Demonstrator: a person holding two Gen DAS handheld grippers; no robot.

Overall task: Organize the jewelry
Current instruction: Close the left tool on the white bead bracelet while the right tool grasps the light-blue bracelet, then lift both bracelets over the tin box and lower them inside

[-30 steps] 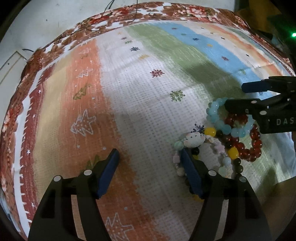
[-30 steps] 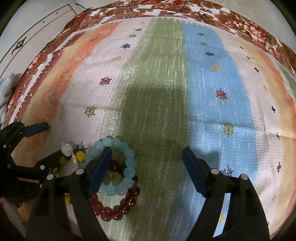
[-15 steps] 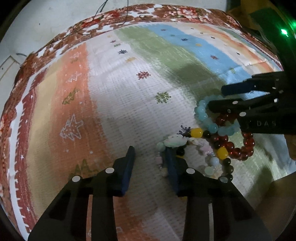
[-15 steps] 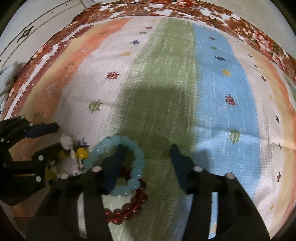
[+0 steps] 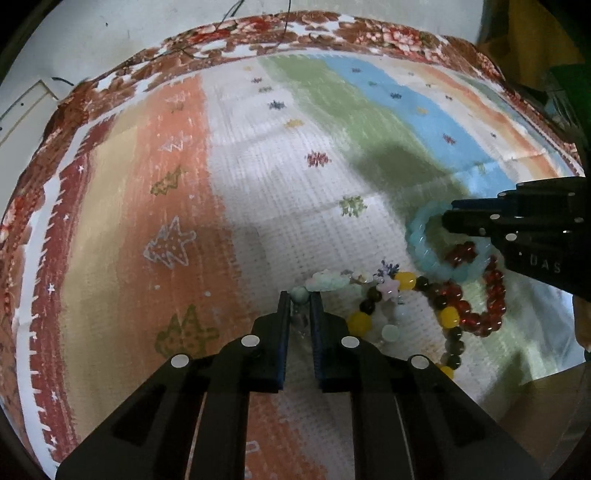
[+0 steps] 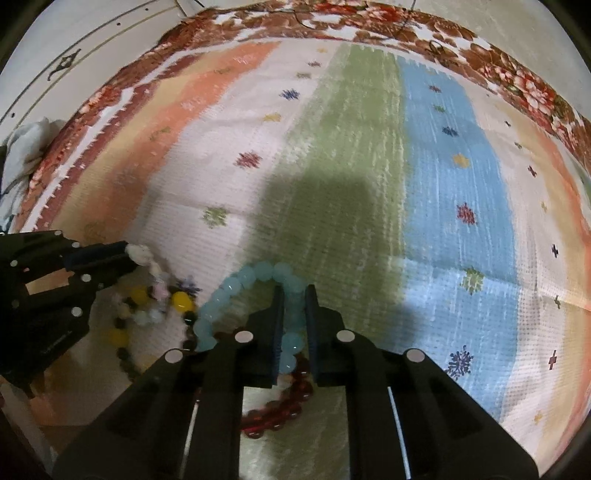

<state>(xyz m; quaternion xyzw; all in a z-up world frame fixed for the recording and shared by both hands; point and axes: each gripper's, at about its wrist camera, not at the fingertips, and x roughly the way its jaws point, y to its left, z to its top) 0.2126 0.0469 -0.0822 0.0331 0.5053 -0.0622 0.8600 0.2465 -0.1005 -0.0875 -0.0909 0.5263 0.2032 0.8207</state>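
Several bead bracelets lie in a heap on a striped cloth. My left gripper [image 5: 300,300] is shut on the pastel charm bracelet [image 5: 328,282], pinching a pale green bead at its left end. My right gripper [image 6: 294,295] is shut on the light blue bead bracelet [image 6: 236,286], which also shows in the left wrist view [image 5: 424,243]. A dark red bead bracelet [image 5: 487,306] lies under the blue one and shows below my right fingers [image 6: 280,410]. A yellow and dark bead bracelet [image 5: 448,317] lies between them.
The striped cloth [image 6: 369,147] with small flower marks covers the surface, with a floral brown border [image 5: 332,33] at the far edge. A white crumpled cloth [image 6: 26,144] lies off the left edge. The bracelets overlap each other.
Both grippers went from wide open to shut. The left closed on the pastel charm bracelet, the right on the light blue bracelet. Both moved forward a little.
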